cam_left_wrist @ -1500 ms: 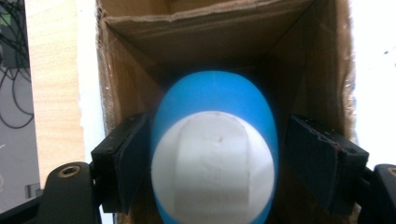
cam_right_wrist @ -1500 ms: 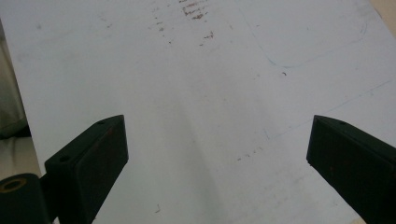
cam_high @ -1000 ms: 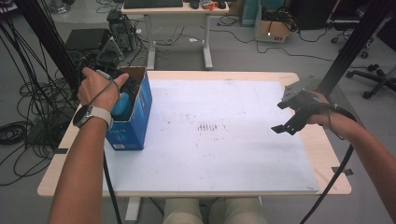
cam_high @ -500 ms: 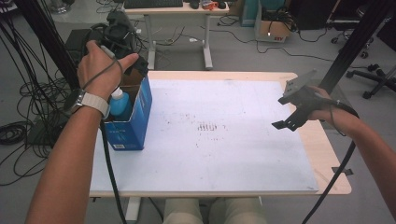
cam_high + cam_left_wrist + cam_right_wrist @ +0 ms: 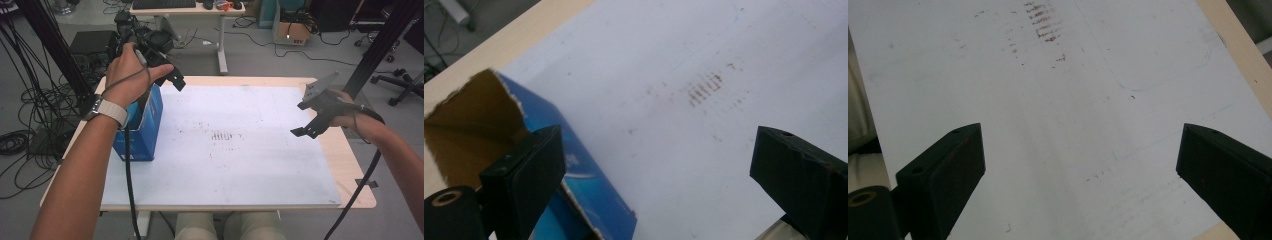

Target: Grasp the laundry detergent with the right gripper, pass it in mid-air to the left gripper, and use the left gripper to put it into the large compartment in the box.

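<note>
An open-topped blue cardboard box [image 5: 145,125] stands at the left edge of the white board [image 5: 240,165]. My left gripper [image 5: 173,80] hovers above the box's far right corner, open, with nothing between its jaws. In the left gripper view the open gripper [image 5: 659,165] looks down past the box's brown inside [image 5: 469,115] and blue side [image 5: 591,185]. My right gripper [image 5: 300,120] hangs over the board's right side, open and empty. The right gripper view has the open gripper [image 5: 1080,160] above bare board with brown smudges [image 5: 1043,22].
The board lies on a light wooden table [image 5: 350,165]. Brown smudges [image 5: 222,135] mark the board's middle. A cable [image 5: 129,170] trails from the left gripper along the forearm. Beyond the table stand a desk [image 5: 200,10], cables and black stands on the floor.
The left hand has lifted its gripper up out of the box's opening and carried it back and to the right. The right gripper has barely moved.
</note>
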A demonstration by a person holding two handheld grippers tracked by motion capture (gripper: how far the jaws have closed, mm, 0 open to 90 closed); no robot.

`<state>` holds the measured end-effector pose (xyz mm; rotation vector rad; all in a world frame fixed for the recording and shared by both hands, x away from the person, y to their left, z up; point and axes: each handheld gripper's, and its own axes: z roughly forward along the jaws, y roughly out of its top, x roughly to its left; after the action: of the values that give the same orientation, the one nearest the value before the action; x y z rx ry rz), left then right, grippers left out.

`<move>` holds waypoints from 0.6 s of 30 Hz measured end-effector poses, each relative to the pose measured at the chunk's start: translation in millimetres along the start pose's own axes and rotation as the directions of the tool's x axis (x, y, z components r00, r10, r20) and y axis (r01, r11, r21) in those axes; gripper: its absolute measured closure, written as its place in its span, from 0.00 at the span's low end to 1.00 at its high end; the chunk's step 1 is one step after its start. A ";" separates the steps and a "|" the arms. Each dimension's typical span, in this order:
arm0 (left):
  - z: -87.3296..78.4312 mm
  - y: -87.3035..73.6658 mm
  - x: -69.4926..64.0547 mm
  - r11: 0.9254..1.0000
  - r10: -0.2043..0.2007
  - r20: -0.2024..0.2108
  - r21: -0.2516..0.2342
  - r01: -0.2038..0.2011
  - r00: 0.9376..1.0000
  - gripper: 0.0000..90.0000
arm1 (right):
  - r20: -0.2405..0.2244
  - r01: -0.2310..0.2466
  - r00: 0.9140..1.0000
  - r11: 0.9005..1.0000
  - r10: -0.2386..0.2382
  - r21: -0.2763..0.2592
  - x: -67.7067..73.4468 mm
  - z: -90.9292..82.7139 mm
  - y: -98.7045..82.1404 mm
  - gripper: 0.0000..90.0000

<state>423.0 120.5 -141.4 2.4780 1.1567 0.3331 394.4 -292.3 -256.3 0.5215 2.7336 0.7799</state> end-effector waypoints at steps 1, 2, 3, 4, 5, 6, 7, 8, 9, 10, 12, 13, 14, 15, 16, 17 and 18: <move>0.7 1.5 -2.6 1.000 0.013 0.013 -0.002 -0.013 1.000 0.09 | -0.002 0.043 0.999 0.999 -0.043 -0.026 -2.6 1.9 0.6 0.06; 2.4 2.5 -5.5 1.000 0.019 0.013 -0.008 -0.018 1.000 0.09 | -0.002 0.042 0.999 0.999 -0.042 -0.025 -2.5 1.5 0.8 0.06; 3.1 3.7 -7.5 0.999 0.033 0.019 -0.008 -0.033 0.999 0.09 | -0.002 0.041 0.999 0.999 -0.041 -0.024 -2.2 1.2 0.9 0.06; 3.9 4.5 -9.3 0.999 0.038 0.019 -0.013 -0.037 0.999 0.10 | 0.000 0.042 0.999 0.999 -0.042 -0.025 -1.7 1.0 1.1 0.06; 4.2 5.1 -10.6 0.999 0.047 0.023 -0.010 -0.046 0.999 0.10 | 0.000 0.046 0.999 0.999 -0.046 -0.026 -1.6 0.7 1.2 0.06; 4.4 5.5 -11.4 0.998 0.054 0.027 -0.010 -0.054 0.998 0.10 | -0.002 0.048 0.999 0.999 -0.048 -0.025 -1.3 0.4 1.4 0.06; 4.8 6.2 -12.6 0.998 0.062 0.031 -0.008 -0.062 0.998 0.10 | -0.001 0.046 0.999 0.999 -0.046 -0.023 -1.1 0.0 1.5 0.06; 5.3 6.6 -13.8 0.997 0.072 0.036 -0.009 -0.072 0.997 0.10 | 0.000 0.042 0.999 0.999 -0.042 -0.022 -0.9 -0.5 1.6 0.06; 5.7 6.9 -15.2 0.997 0.080 0.042 -0.011 -0.080 0.996 0.10 | 0.001 0.043 0.999 0.999 -0.043 -0.025 -1.1 -0.4 1.9 0.06; 6.3 7.3 -16.7 0.996 0.092 0.040 -0.012 -0.091 0.995 0.10 | 0.003 0.045 0.999 0.999 -0.045 -0.027 -1.3 -0.5 2.0 0.06; 8.5 7.7 -20.1 0.995 0.103 0.058 -0.013 -0.102 0.993 0.10 | 0.003 0.046 0.999 0.999 -0.045 -0.025 -1.3 -0.8 2.3 0.06; 10.1 7.8 -22.1 0.993 0.119 0.060 -0.015 -0.119 0.991 0.10 | 0.002 0.045 0.999 0.999 -0.045 -0.025 -1.1 -0.6 2.5 0.06; 11.5 7.9 -24.5 0.992 0.129 0.064 -0.014 -0.128 0.990 0.10 | 0.004 0.042 0.999 0.999 -0.042 -0.024 -1.0 -0.8 2.6 0.06; 14.6 8.0 -27.8 0.989 0.151 0.071 -0.010 -0.151 0.986 0.10 | 0.002 0.034 0.999 0.999 -0.034 -0.024 -0.3 -0.7 3.0 0.06; 16.0 8.2 -29.1 0.986 0.166 0.071 -0.006 -0.166 0.984 0.10 | 0.002 0.040 0.999 0.999 -0.040 -0.023 -0.5 -0.7 3.3 0.06; 17.7 8.2 -31.6 0.986 0.164 0.071 -0.009 -0.164 0.984 0.10 | 0.002 0.038 0.999 0.999 -0.038 -0.025 -0.3 -0.6 3.4 0.06; 19.9 8.7 -33.7 0.983 0.181 0.077 -0.002 -0.181 0.981 0.10 | 0.002 0.040 0.999 0.999 -0.040 -0.026 -0.3 -0.6 3.6 0.06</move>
<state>414.9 84.5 -157.2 2.5824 0.9050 0.2819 395.4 -289.8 -253.7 0.4606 2.7200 0.8041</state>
